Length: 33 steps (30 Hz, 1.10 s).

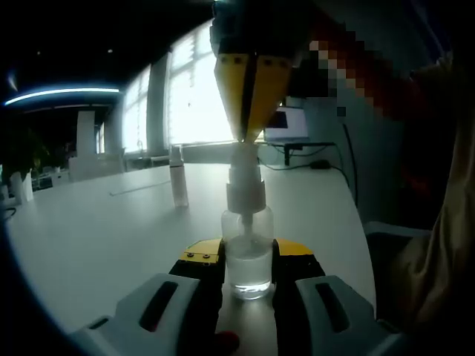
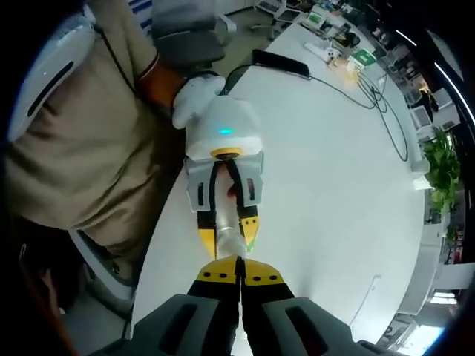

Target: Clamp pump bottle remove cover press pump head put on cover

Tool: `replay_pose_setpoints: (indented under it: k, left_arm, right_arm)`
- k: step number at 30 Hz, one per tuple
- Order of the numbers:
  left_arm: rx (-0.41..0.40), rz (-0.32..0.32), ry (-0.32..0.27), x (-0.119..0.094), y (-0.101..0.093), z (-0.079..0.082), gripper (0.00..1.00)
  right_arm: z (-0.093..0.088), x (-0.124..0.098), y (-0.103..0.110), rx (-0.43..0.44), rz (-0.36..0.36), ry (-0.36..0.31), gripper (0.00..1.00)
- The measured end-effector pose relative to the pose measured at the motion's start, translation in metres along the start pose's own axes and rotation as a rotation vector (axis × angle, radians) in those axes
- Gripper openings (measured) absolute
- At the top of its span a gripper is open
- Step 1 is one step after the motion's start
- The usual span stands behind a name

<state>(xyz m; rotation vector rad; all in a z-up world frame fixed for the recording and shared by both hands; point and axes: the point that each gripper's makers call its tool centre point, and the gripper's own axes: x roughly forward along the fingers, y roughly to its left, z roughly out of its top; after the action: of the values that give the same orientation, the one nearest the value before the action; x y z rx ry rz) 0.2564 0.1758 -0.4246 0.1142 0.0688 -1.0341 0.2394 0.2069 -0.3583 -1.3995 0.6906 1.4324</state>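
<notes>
Standing on the white table [image 1: 96, 237], one clear pump bottle [image 1: 247, 256] is clamped at its lower body between the two jaws of the left gripper [image 1: 247, 276]. From above, the right gripper [image 1: 251, 111] comes down with its two yellow jaws pressed together, and their tips touch the top of the pump head [image 1: 245, 185]. In the right gripper view the same right gripper [image 2: 240, 276] has its jaws clenched with no gap, directly over the pump bottle [image 2: 228, 236], and the left gripper [image 2: 228, 233] grasps the bottle from the far side.

One transparent cover [image 1: 178, 178] stands upright on the table, behind the bottle and to its left, well apart from it. One laptop [image 1: 286, 124] sits far behind the bottle near the window [image 1: 197, 93].

The pump head is mostly hidden under the right jaws in the right gripper view. The bottle seems to hold a little clear liquid, but this is hard to make out. A person in beige clothes [image 2: 82, 141] is cut off at the edge.
</notes>
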Motion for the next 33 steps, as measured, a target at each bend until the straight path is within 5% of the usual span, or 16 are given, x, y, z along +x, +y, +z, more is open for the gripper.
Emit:
replay_pose_setpoints:
  k: [33]
  left_arm:
    - [0.002,0.001,0.001,0.0002,-0.0009,0.0003,0.15]
  right_arm:
    - [-0.0006,0.0040,0.0008,0.014,0.014,0.022,0.00]
